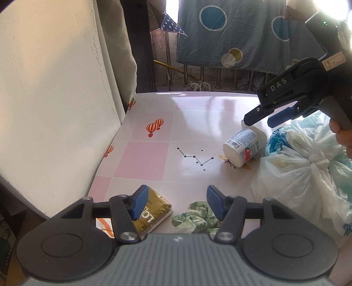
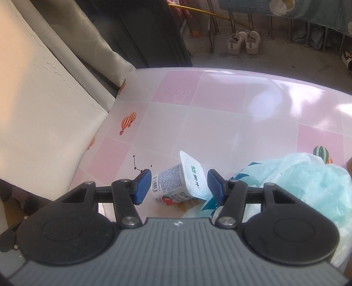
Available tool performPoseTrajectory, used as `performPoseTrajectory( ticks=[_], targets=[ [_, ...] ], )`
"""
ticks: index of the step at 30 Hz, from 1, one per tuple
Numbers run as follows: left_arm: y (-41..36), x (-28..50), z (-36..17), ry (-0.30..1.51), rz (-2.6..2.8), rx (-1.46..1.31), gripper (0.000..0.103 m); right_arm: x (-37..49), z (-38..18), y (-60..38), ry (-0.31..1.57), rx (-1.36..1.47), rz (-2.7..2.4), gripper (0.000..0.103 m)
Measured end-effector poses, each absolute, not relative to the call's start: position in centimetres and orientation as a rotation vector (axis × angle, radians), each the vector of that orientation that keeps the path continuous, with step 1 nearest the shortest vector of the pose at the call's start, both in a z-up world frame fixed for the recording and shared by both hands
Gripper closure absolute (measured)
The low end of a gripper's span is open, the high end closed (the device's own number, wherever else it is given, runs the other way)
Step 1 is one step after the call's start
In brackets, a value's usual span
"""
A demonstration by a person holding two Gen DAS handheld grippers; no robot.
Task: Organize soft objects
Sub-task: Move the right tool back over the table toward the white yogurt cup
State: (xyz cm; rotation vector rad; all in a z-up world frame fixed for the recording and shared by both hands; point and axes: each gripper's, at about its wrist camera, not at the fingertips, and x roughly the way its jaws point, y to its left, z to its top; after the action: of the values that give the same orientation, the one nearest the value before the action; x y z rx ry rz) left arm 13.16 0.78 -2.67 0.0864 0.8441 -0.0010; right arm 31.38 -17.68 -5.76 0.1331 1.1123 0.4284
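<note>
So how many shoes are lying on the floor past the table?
3: a pair of pale sneakers side by side beyond the table's far edge, and part of another shoe at the right; more may be hidden.

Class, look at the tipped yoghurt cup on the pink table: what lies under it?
Under the yoghurt cup a printed insect sticker shows on the table; the cup covers most of the sticker.

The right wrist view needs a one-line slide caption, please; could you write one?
Right gripper with open jaws framing a tipped yogurt cup on the pink-tiled table, beside plastic bags.

Bright daylight from the far window point(image 1: 173, 6) glares on the glossy table point(image 1: 198, 110); fisheye edges curve, slightly soft.
</note>
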Motion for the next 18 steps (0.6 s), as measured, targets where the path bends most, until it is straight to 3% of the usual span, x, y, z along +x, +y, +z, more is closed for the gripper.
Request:
performPoseTrajectory(
  ticks=[8,18],
  targets=[
    [2.4,12.2,-2.4,0.844,0.018,0.068,0.046,32.0,-7.0,-14.8,1.092,-0.025,0.388,0.099],
    [4.6,10.9,-2.8,0.858,0.051,0.024,0.046,28.9,-4.7,-9.6,0.941,-0.437,0.445,0.103]
  ],
)
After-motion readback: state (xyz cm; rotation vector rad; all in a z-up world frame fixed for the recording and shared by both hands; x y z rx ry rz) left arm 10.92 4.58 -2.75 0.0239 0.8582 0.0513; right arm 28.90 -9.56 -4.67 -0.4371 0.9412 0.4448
